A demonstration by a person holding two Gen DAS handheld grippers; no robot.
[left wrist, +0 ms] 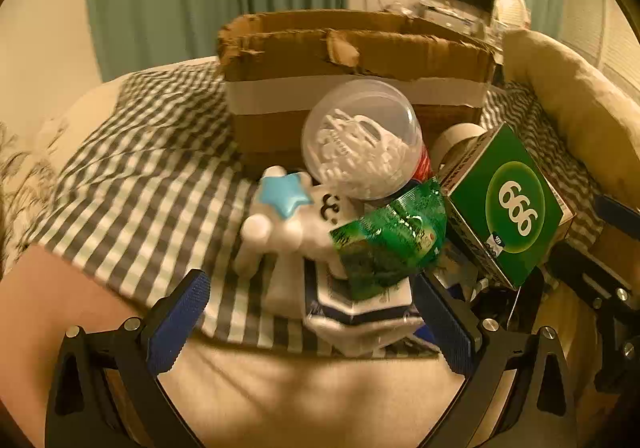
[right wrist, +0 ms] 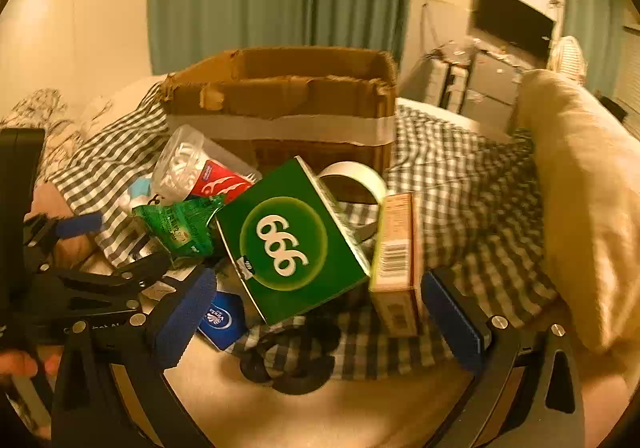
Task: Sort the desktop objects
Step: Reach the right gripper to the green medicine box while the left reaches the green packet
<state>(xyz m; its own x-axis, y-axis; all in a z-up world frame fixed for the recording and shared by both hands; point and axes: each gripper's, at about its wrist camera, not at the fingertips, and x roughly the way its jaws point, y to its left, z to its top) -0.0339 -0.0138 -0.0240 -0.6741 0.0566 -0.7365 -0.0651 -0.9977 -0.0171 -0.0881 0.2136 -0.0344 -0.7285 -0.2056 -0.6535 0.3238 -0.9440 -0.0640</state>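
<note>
Items heaped on a bed under a checked cloth [left wrist: 132,176], all in front of a torn cardboard box [left wrist: 352,88] banded with pale tape.

1. Green carton [right wrist: 292,240] printed "666": tilted, one corner down, at the middle of the heap; leaning against a roll of tape [right wrist: 356,176] behind it.
2. Tan carton [right wrist: 396,260] with a barcode: standing on end, touching the green carton's right side.
3. Clear tub [left wrist: 360,144] of white plastic picks with a red label: lying on its side, lid toward the left camera, against the box front.
4. White plush toy [left wrist: 288,224] with a blue star: below the tub, partly covered by a green foil packet [left wrist: 392,244].
5. White and blue pack [left wrist: 360,308]: lowest in the pile, under the foil packet (print blurred in the left view).
6. Dark coiled item [right wrist: 292,360] on the cloth edge nearest the right camera; kind not clear.

Left claw [left wrist: 316,328]: spread wide, grasping nothing, blue pads either side of the white and blue pack without touching it.
Right claw [right wrist: 320,324]: likewise spread wide and empty, green carton and tan carton just beyond its pads.

Cream cushion [right wrist: 580,188] lies at the right of the heap.
</note>
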